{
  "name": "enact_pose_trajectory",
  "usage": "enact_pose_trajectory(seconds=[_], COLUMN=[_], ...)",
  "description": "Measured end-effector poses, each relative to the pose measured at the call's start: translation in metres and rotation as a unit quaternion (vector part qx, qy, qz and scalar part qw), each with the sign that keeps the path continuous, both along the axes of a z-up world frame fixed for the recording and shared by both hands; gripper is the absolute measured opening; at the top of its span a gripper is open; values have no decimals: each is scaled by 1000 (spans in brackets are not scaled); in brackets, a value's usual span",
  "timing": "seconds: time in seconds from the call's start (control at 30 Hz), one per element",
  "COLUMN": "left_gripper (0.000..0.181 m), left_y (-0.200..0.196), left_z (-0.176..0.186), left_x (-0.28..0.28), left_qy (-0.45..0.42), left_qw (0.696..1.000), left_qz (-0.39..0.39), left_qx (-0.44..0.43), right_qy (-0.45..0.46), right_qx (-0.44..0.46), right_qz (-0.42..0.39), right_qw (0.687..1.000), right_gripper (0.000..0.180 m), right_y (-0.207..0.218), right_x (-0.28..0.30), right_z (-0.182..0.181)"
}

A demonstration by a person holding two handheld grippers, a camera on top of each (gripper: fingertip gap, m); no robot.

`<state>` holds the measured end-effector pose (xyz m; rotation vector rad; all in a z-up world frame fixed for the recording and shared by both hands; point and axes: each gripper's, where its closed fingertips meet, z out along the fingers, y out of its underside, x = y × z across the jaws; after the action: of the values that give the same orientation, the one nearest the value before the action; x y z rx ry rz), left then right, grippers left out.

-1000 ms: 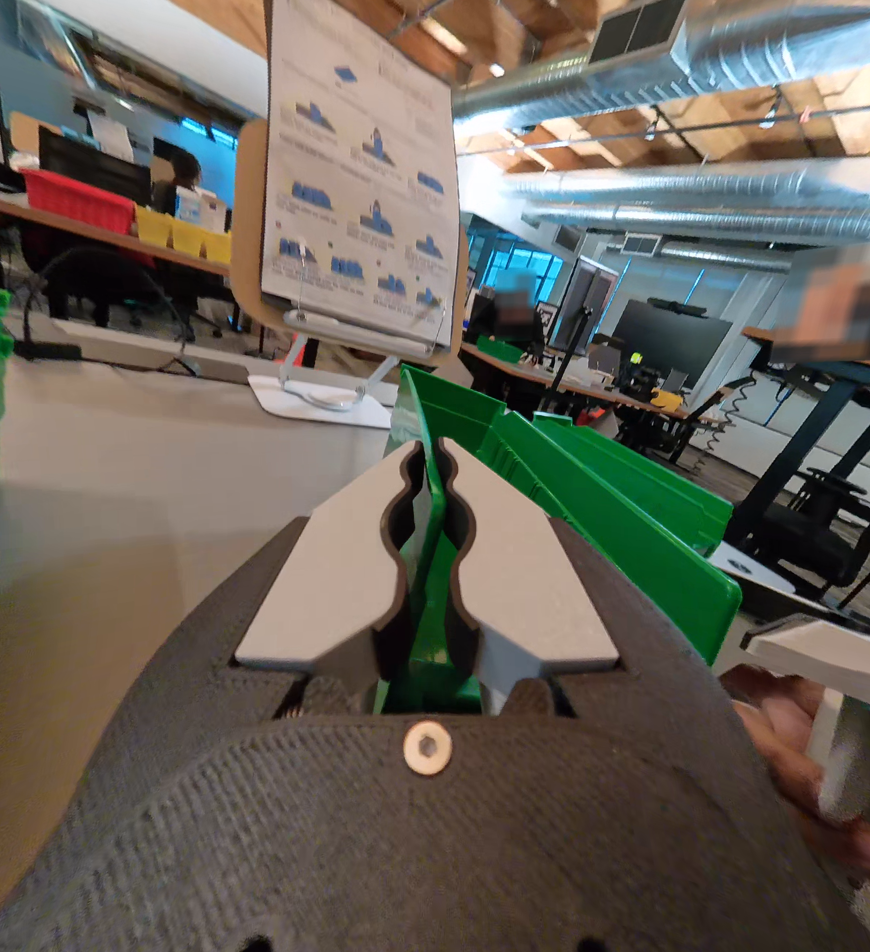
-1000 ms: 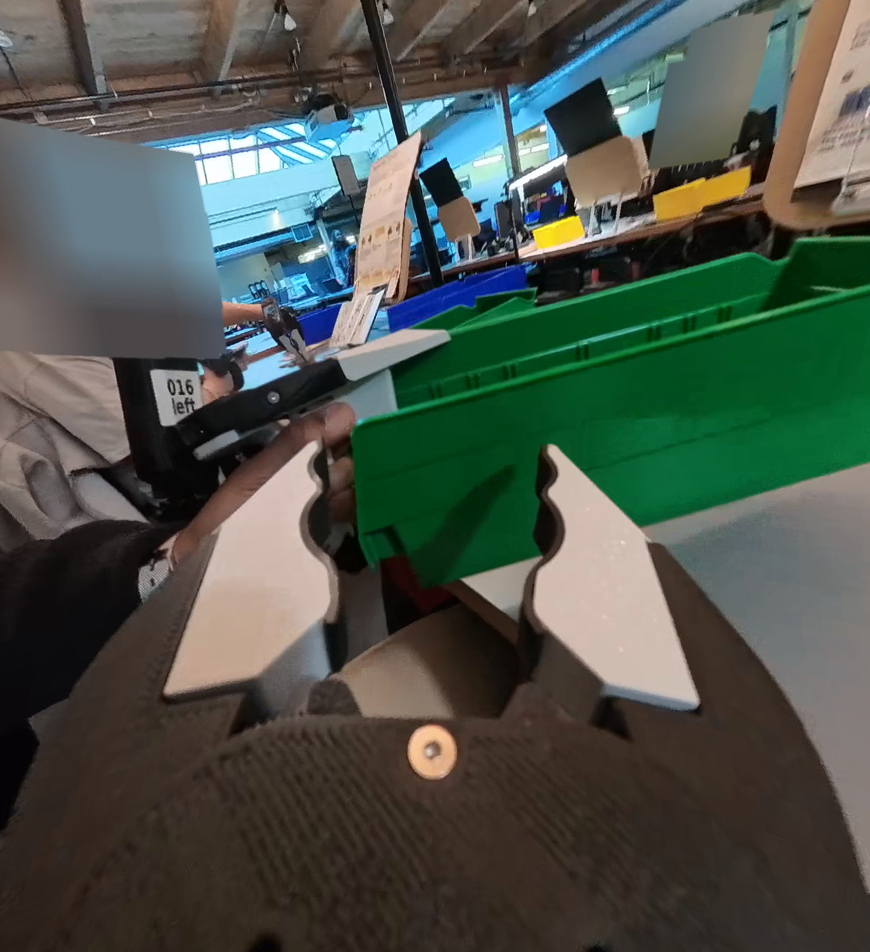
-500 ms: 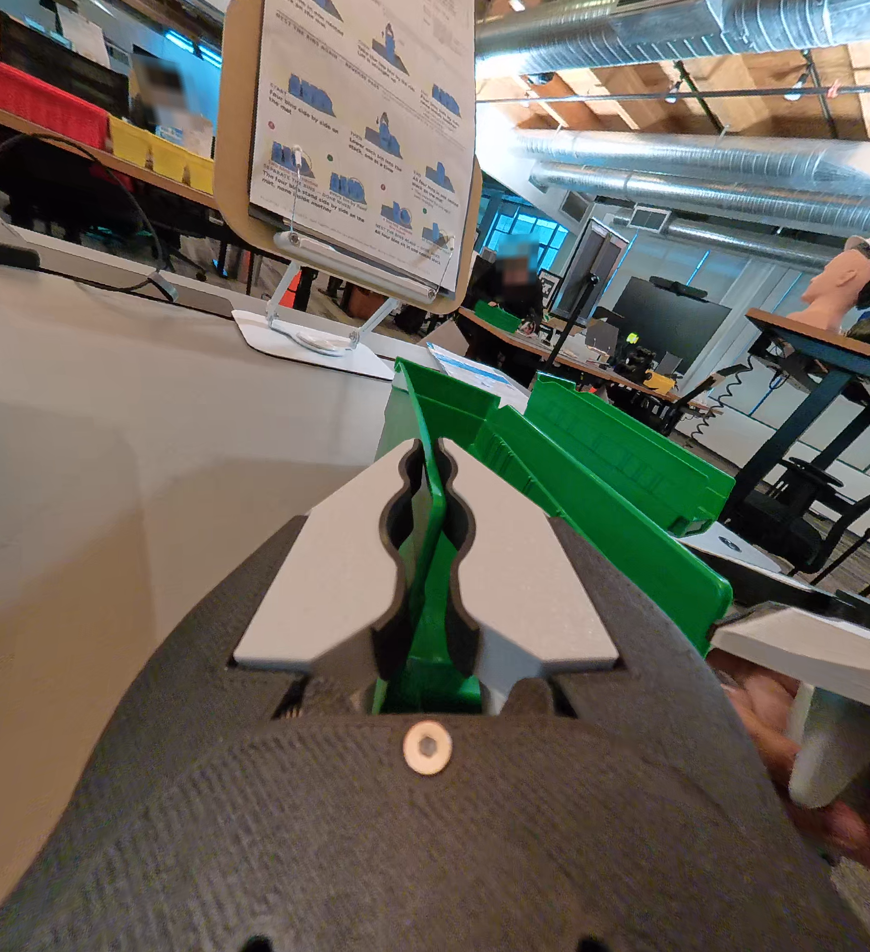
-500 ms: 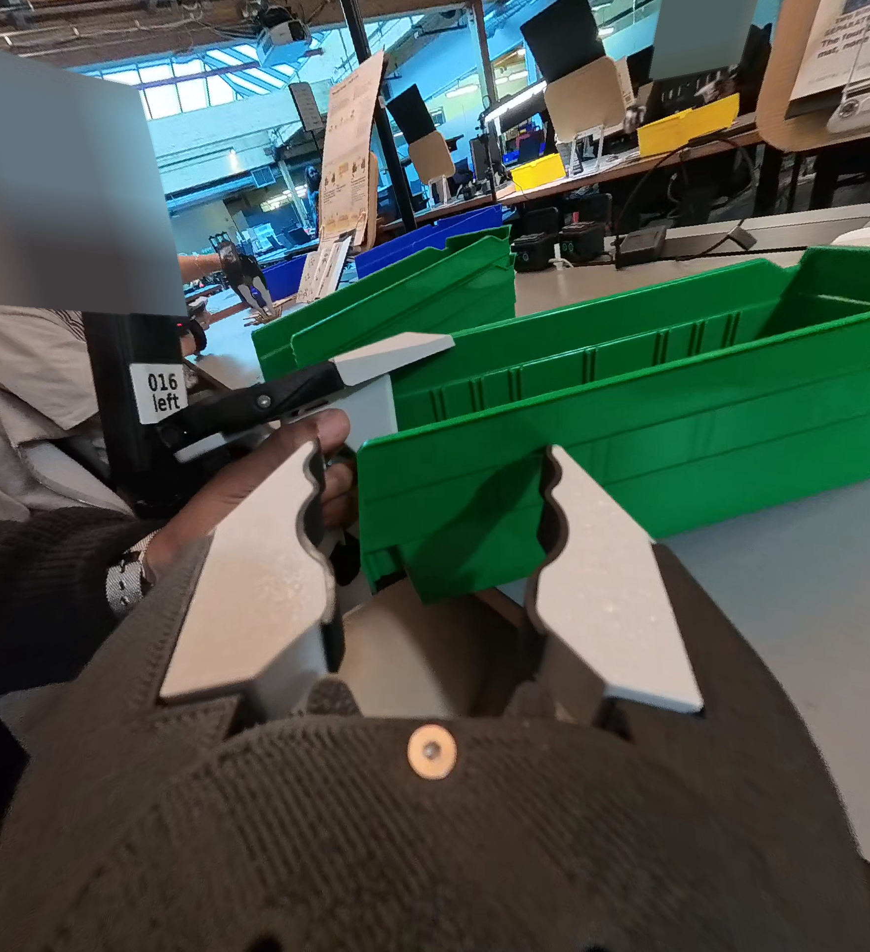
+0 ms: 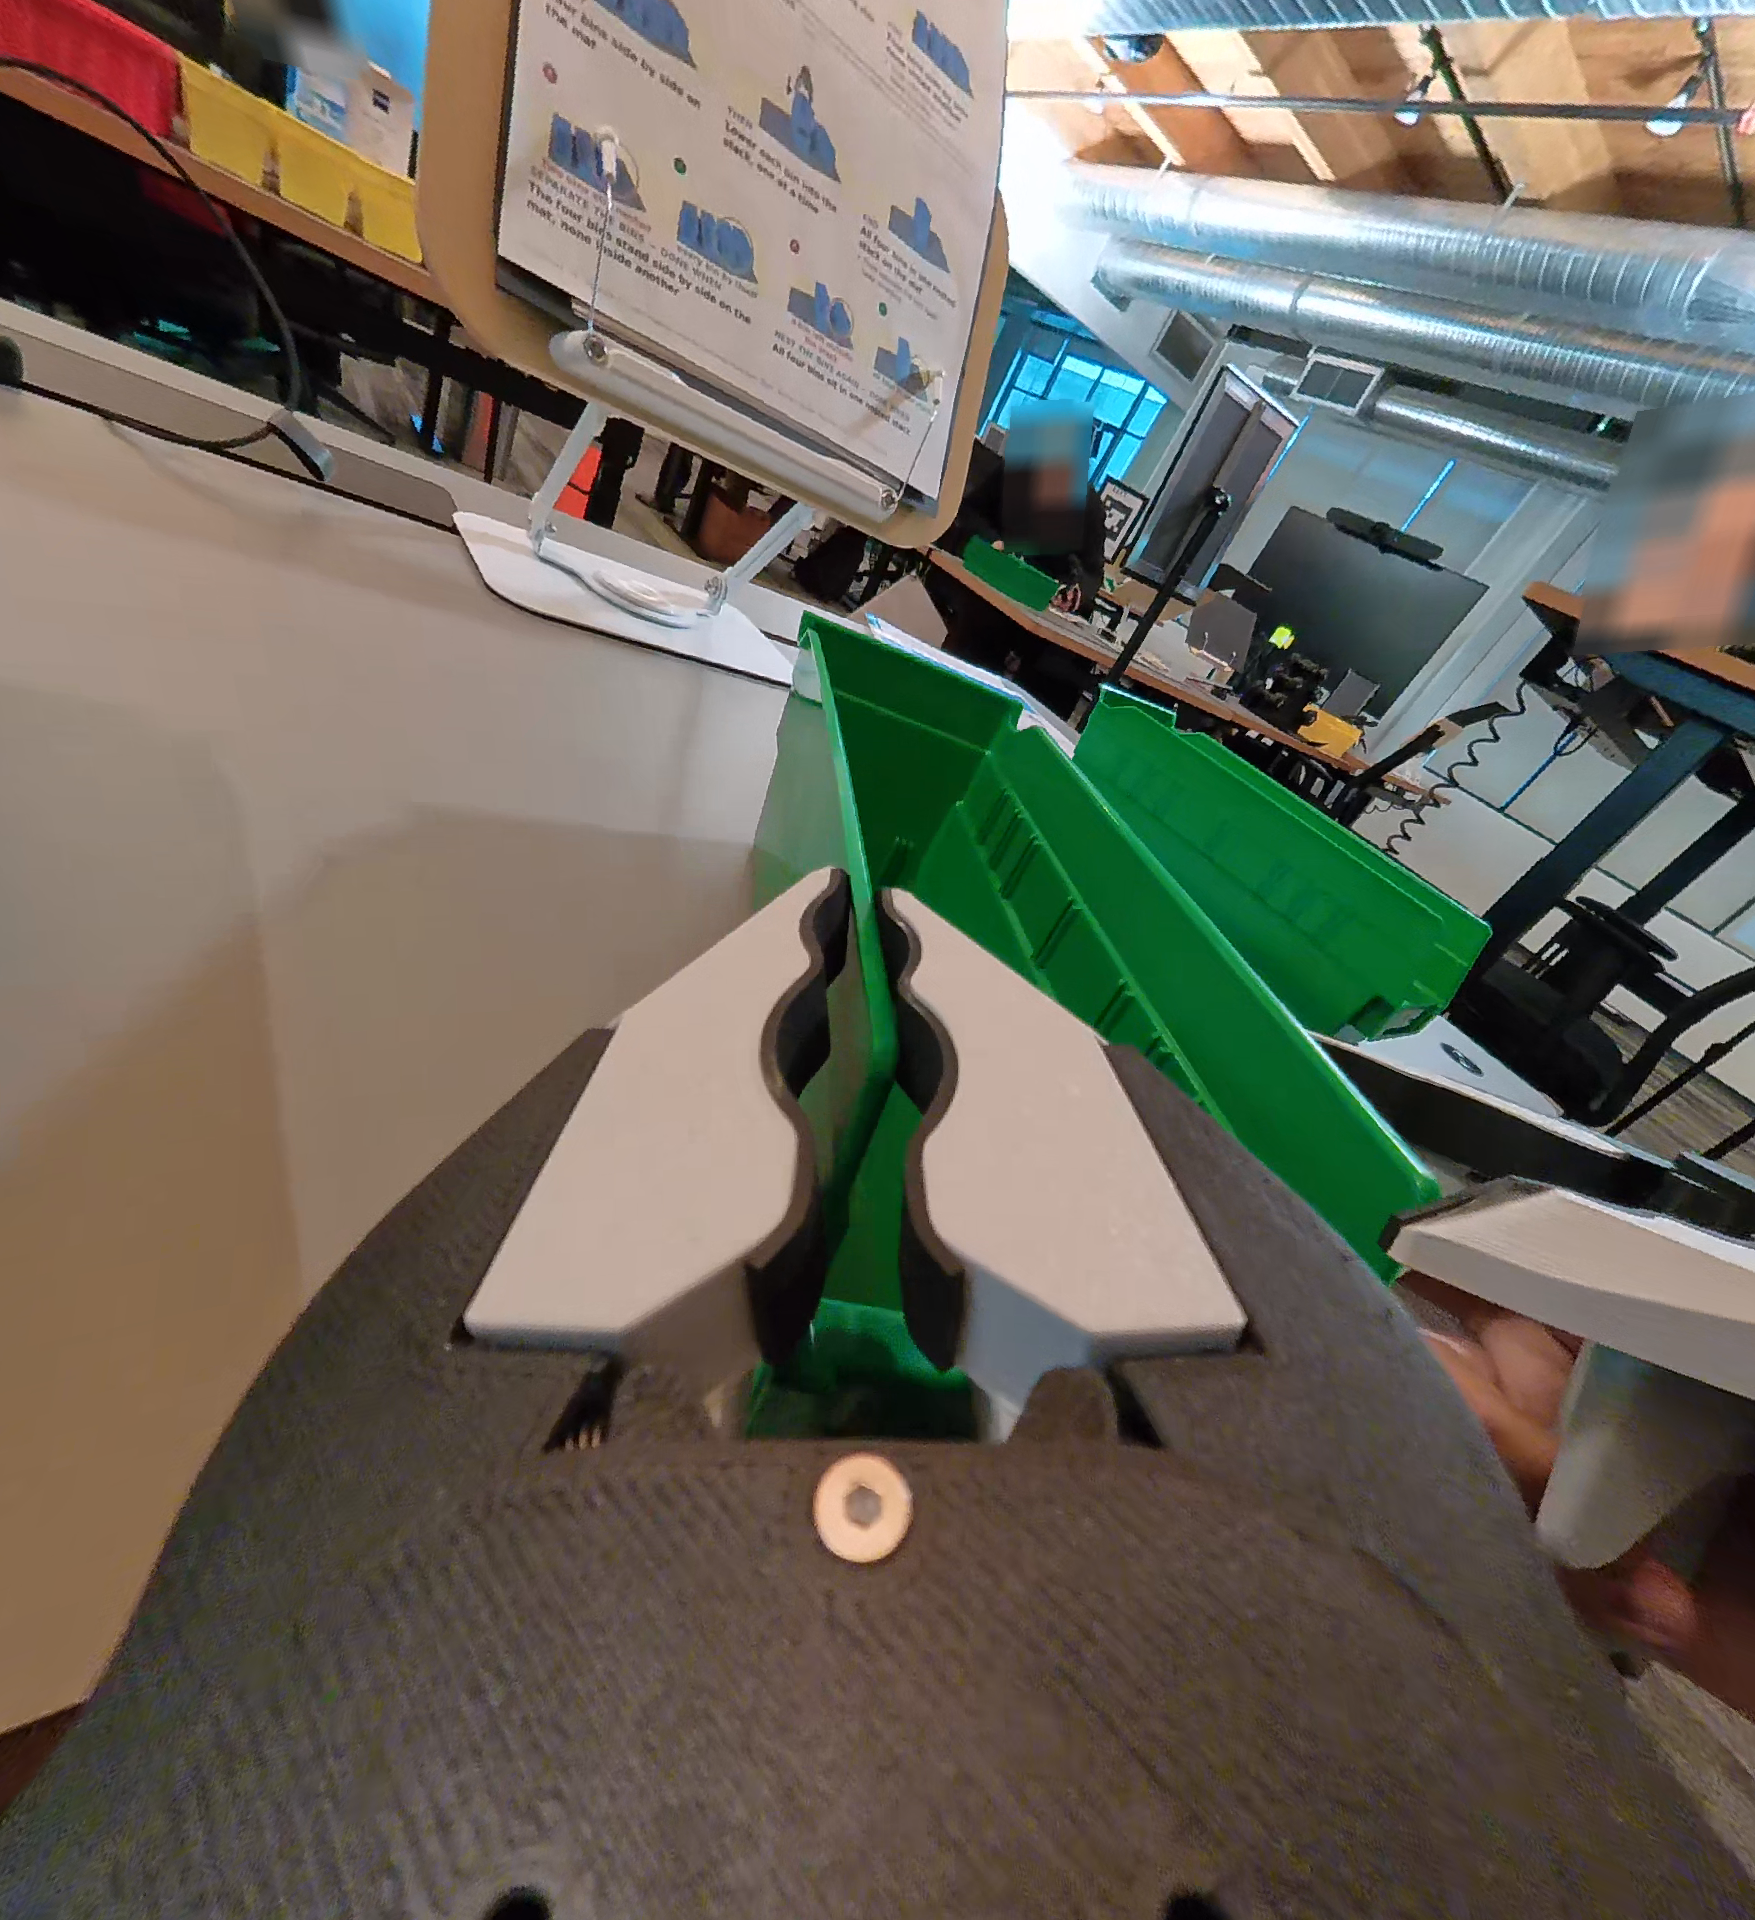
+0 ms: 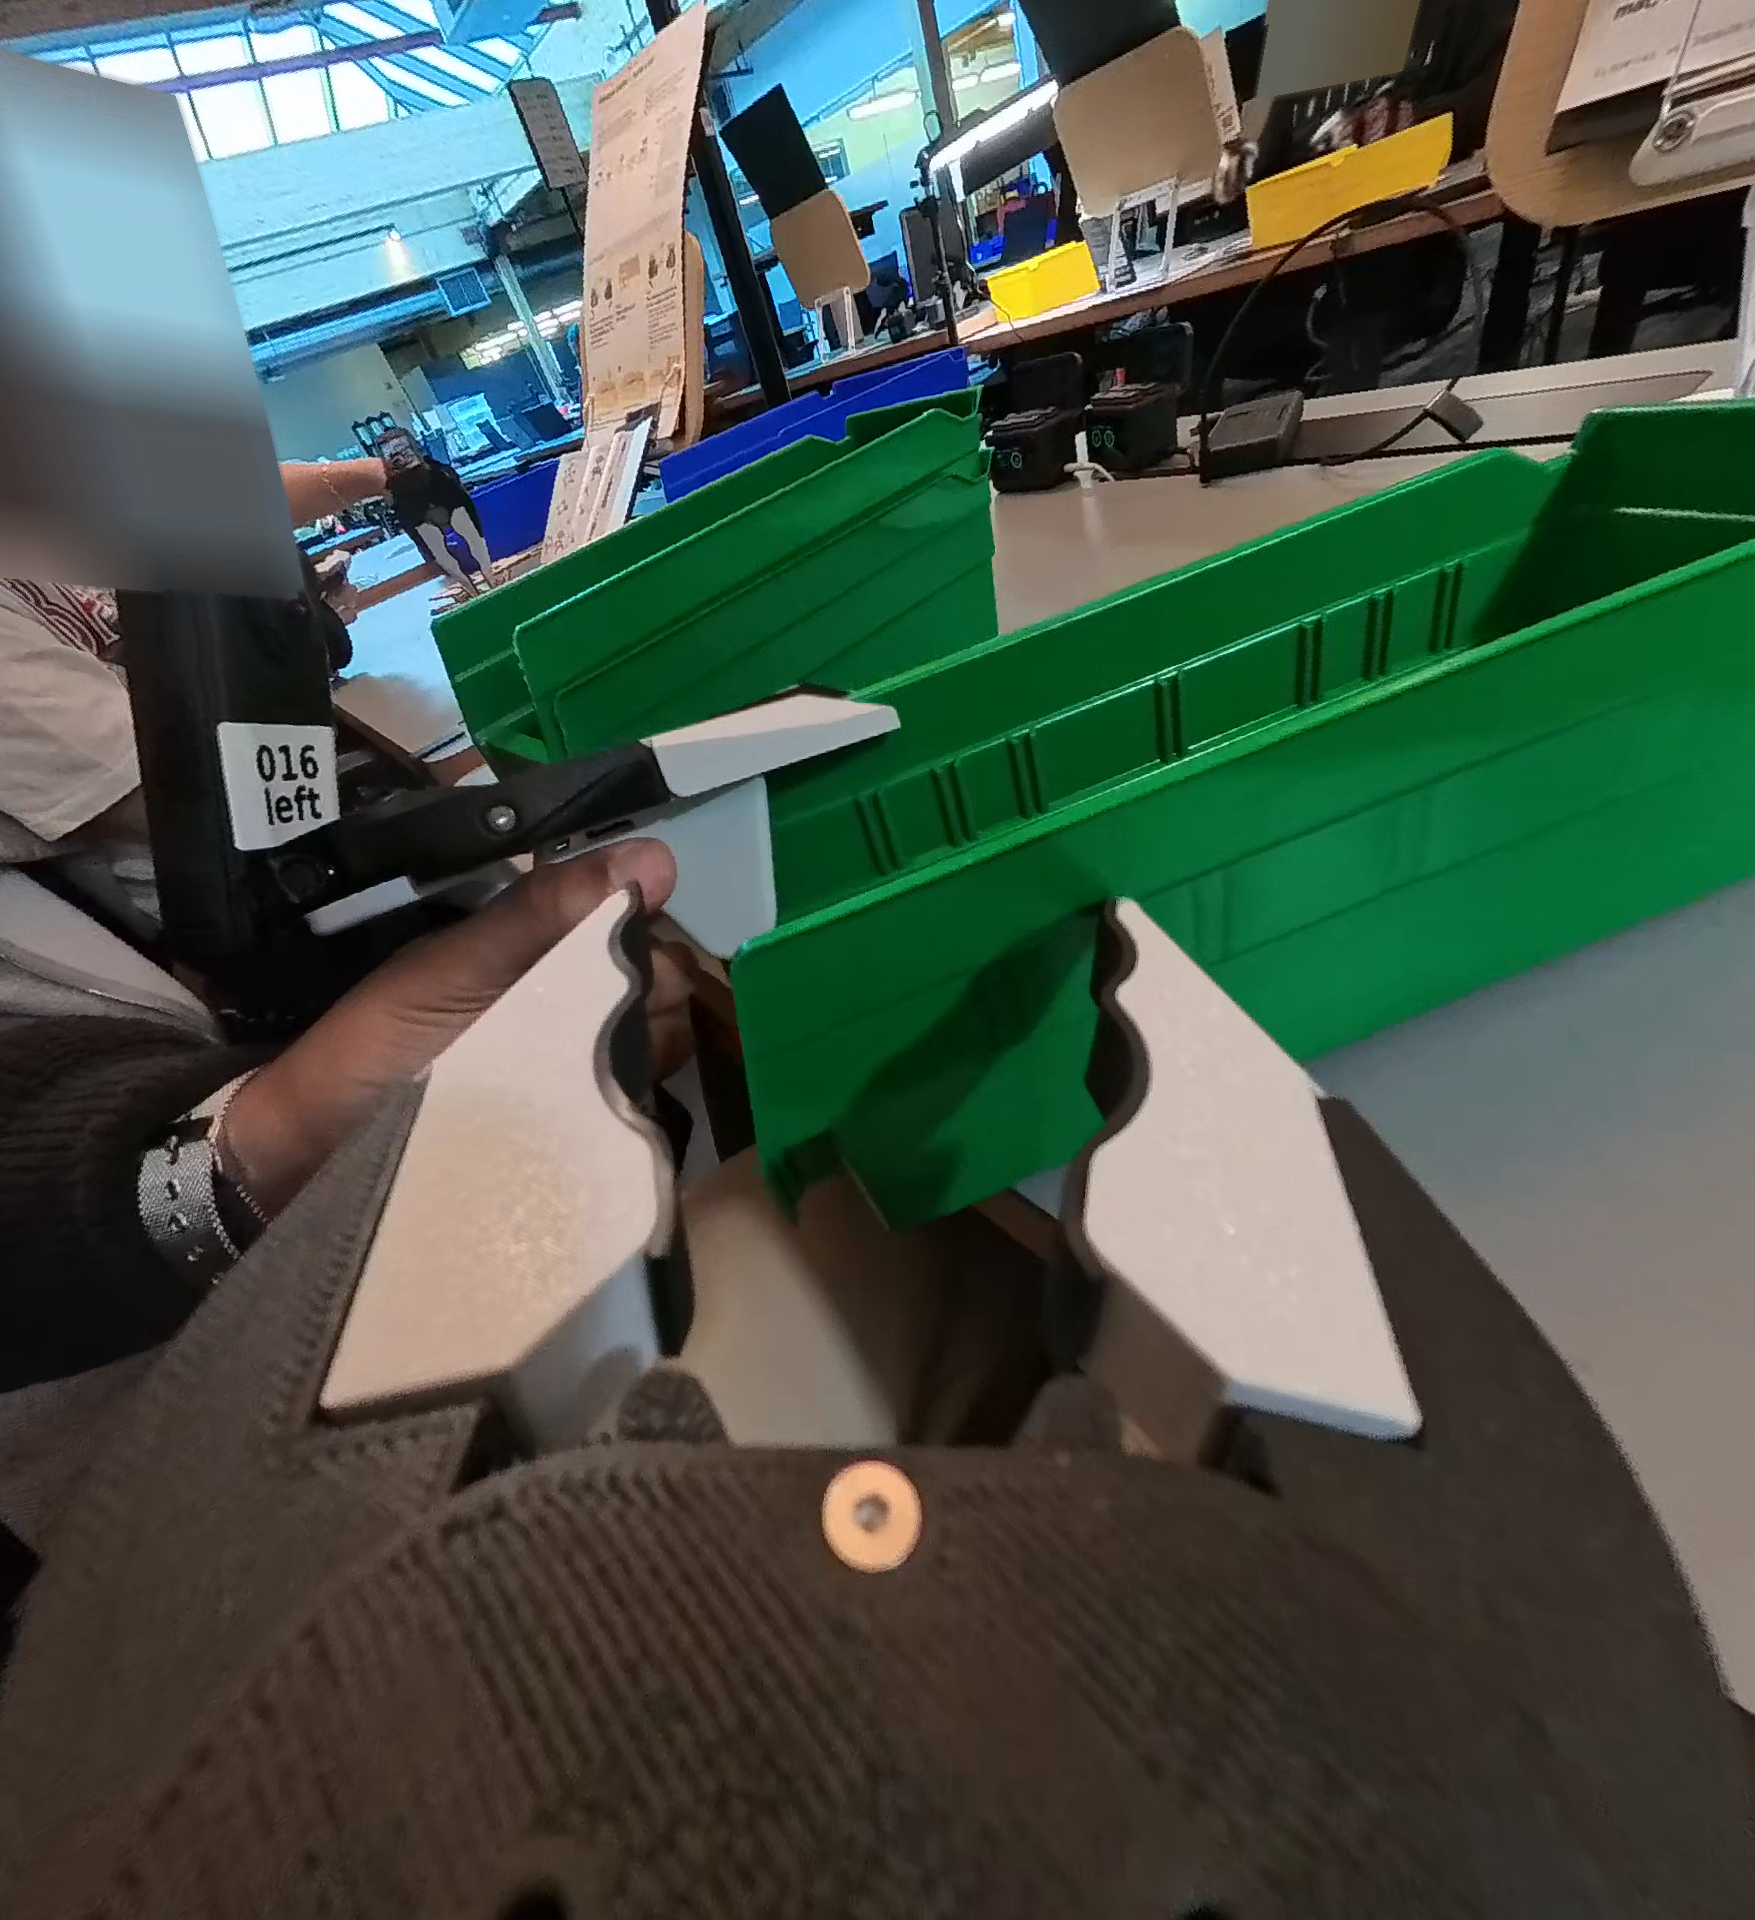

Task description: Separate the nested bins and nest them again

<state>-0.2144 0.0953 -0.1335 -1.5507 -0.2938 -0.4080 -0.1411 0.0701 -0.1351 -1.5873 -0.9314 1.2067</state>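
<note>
our left hand-held gripper (image 5: 865, 914) clamps the side wall of a long green bin (image 6: 1372, 790) on the grey counter (image 5: 229, 831); our right hand-held gripper (image 6: 868, 935) gapes, empty, facing its near end. nested green bins (image 6: 748, 582) sit behind. a white sticker (image 6: 275, 784) bears print.

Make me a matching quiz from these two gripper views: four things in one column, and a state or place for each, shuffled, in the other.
Things
1. left gripper
2. right gripper
3. long green bin
4. yellow bins

States or places
A. open, closed on nothing
B. on a far bench in the background
C. shut on a thin green wall
D. held at its near end, far end on the grey table

Pairs: 1-C, 2-A, 3-D, 4-B
</note>
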Motion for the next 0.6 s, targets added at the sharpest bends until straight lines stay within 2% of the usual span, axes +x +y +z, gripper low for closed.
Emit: enact_pose_trajectory(seconds=[0.6], left_gripper=[2], left_y=[0], left_z=[-4], left_x=[1], left_qy=[-5], left_qw=[1000], left_qz=[-5], left_qx=[-12], right_qy=[-9], right_qx=[2], right_qz=[-3], right_qw=[1000], right_gripper=[85], right_y=[3], right_x=[0], right_z=[-4])
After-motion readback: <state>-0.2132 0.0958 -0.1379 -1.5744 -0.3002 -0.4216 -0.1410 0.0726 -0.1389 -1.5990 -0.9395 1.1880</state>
